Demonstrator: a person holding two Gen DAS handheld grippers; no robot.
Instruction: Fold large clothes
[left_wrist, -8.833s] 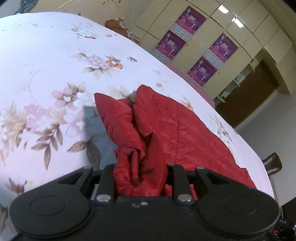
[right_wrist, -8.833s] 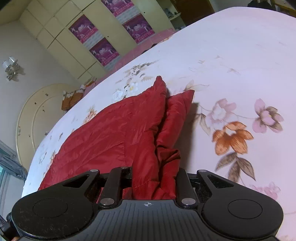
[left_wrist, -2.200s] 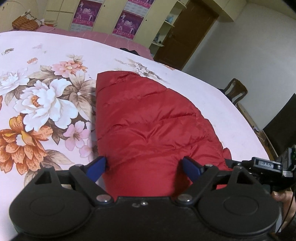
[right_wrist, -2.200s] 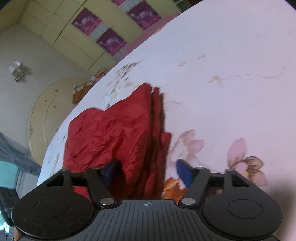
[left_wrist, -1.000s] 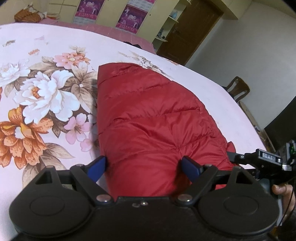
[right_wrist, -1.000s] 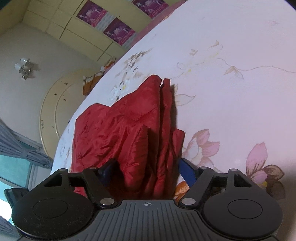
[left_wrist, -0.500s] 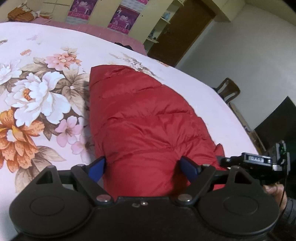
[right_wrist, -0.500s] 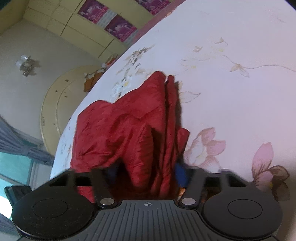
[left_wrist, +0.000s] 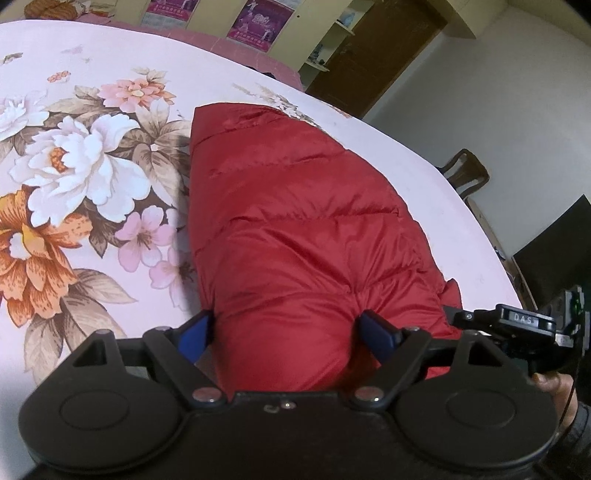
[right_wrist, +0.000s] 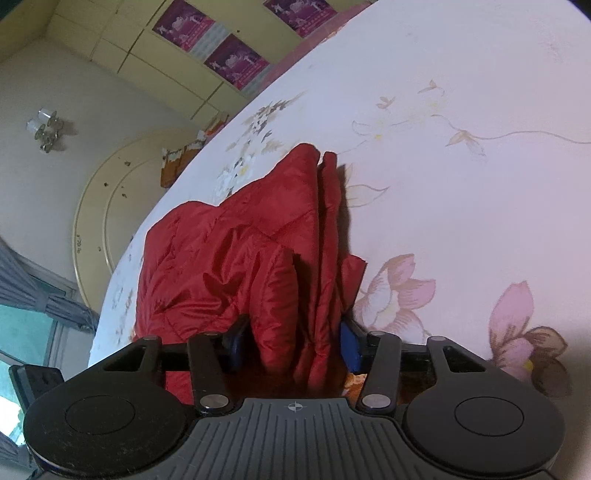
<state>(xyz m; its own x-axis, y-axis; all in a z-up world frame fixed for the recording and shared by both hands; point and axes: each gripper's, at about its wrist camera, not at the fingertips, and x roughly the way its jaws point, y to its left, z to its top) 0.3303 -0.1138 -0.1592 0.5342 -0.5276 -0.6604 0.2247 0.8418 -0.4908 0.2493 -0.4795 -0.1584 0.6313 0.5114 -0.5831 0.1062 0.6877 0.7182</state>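
Observation:
A red quilted puffer jacket (left_wrist: 295, 229) lies folded on a pink floral bedsheet (left_wrist: 74, 166). My left gripper (left_wrist: 284, 332) is open, its blue fingertips (left_wrist: 194, 332) on either side of the jacket's near end. In the right wrist view the jacket (right_wrist: 240, 258) shows as stacked folded layers. My right gripper (right_wrist: 291, 343) has its jaws close in against the jacket's layered edge, blue pads (right_wrist: 349, 345) pressing the cloth. The right gripper also shows at the right of the left wrist view (left_wrist: 517, 325).
A wooden chair (left_wrist: 465, 177) and a brown door (left_wrist: 373, 51) stand past the bed's far side. Cupboards with purple posters (right_wrist: 229, 55) line the wall. A curved headboard (right_wrist: 107, 206) and a window with curtains (right_wrist: 33, 295) are at the left.
Long ago both grippers held bunched jacket cloth, then let go. Over the last second the right jaws have narrowed onto the jacket's layered edge. The left gripper stays open, barely shifted.

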